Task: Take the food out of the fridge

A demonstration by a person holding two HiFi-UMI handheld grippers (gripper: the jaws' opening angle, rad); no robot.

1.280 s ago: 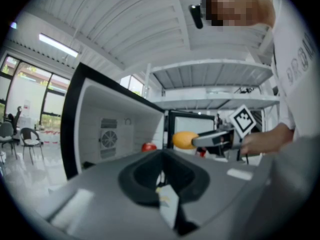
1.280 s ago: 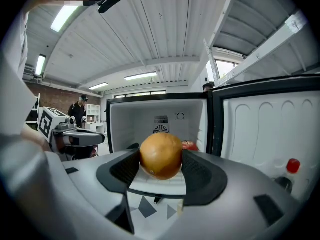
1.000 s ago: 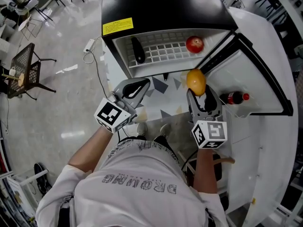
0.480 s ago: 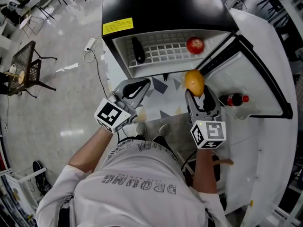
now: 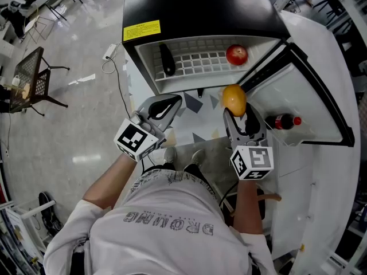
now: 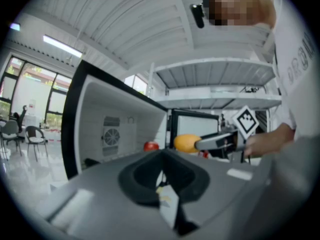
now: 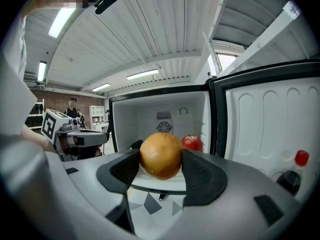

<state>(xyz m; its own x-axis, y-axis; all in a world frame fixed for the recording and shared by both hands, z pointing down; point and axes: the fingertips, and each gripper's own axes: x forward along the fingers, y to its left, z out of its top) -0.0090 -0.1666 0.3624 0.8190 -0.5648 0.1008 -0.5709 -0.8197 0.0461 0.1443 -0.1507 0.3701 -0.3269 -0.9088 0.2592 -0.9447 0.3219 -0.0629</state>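
Note:
An open black fridge [image 5: 195, 4] holds a red apple [image 5: 236, 54] at the right of its white shelf and a dark long item [image 5: 166, 59] at the left. My right gripper [image 5: 236, 109] is shut on an orange [image 5: 234, 99] just in front of the shelf, outside the fridge. In the right gripper view the orange [image 7: 161, 155] sits between the black pads [image 7: 200, 176], with the apple [image 7: 192, 142] behind it. My left gripper [image 5: 174, 101] hangs shut and empty to the left, in front of the fridge. From the left gripper view the orange [image 6: 186, 143] and apple [image 6: 151, 146] both show.
The fridge door [image 5: 304, 90] stands open to the right, with a red-capped dark bottle [image 5: 281, 120] in its rack. A white cable [image 5: 117, 79] trails on the floor at the fridge's left. A chair [image 5: 31, 85] stands far left. The person's feet [image 5: 183, 156] are below the grippers.
My right gripper with the orange has drifted slightly left and away from the shelf. The left gripper has stayed where it was.

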